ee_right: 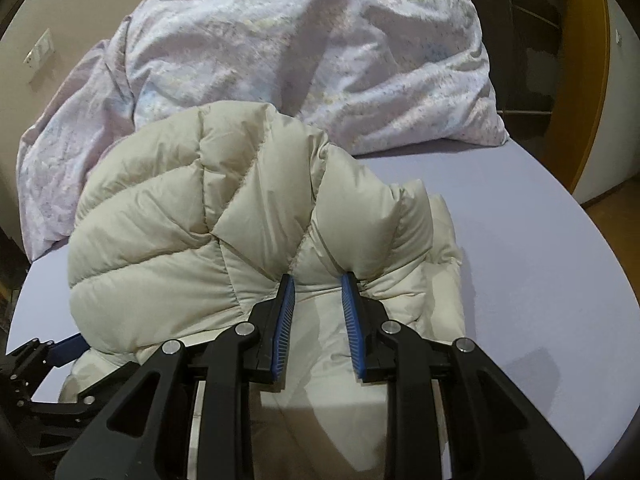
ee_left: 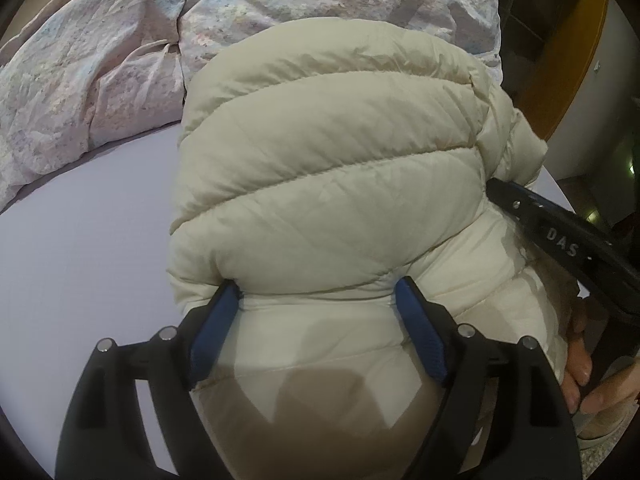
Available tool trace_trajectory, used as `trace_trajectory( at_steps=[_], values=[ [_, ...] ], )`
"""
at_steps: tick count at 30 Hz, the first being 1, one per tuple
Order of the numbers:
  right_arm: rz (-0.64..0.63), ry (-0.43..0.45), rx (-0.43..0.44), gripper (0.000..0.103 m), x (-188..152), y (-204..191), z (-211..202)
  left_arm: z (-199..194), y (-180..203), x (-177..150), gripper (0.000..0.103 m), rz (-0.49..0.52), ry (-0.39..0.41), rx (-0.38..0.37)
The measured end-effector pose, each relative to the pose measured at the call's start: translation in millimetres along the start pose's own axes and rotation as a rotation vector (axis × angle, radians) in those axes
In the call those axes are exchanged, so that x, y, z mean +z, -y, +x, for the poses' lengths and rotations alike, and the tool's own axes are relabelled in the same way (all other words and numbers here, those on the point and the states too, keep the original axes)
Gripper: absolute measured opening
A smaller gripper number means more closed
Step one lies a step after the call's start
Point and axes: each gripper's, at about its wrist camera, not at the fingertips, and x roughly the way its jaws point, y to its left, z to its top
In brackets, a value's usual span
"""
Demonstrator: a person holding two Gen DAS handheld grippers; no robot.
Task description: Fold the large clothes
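A cream quilted puffer jacket (ee_left: 332,152) lies bunched on the lavender bed sheet (ee_left: 80,248). In the left wrist view my left gripper (ee_left: 318,288) stands wide, shut on a thick fold of the jacket; the fabric fills the gap and puckers at both blue pads (ee_left: 212,328). In the right wrist view my right gripper (ee_right: 317,278) is shut on a gathered ridge of the jacket (ee_right: 180,216), with creases running into its pads (ee_right: 285,320). The right gripper's black finger (ee_left: 560,236) shows at the jacket's right side, a hand (ee_left: 580,364) behind it. The left gripper (ee_right: 48,354) peeks out at the lower left.
A crumpled floral duvet (ee_left: 100,72) and a pillow (ee_right: 320,52) lie behind the jacket at the head of the bed. A wooden door frame (ee_left: 584,48) stands to the right, past the bed's edge. Bare sheet (ee_right: 540,240) stretches to the right of the jacket.
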Motion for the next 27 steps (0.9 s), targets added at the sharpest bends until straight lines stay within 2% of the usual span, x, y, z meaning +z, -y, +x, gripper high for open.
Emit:
trace_trajectory(
  at_steps=[6,14,21,24,27],
  values=[
    [0.005,-0.017,-0.009,0.025,-4,7,15,1,3,1,0.081,0.013,0.011,-0.007],
    [-0.012,-0.009,-0.028,0.025,-11,6,23,-18,11,8,0.080,0.054,0.031,-0.001],
    [0.008,0.006,-0.021,0.025,-14,8,21,-20,17,31,0.080,0.072,0.066,0.056],
    [0.009,0.010,-0.024,0.025,-15,9,19,-6,23,39,0.081,0.106,0.069,0.111],
    [0.011,0.011,-0.030,0.025,-16,10,16,6,24,40,0.085,0.107,0.064,0.112]
  ],
)
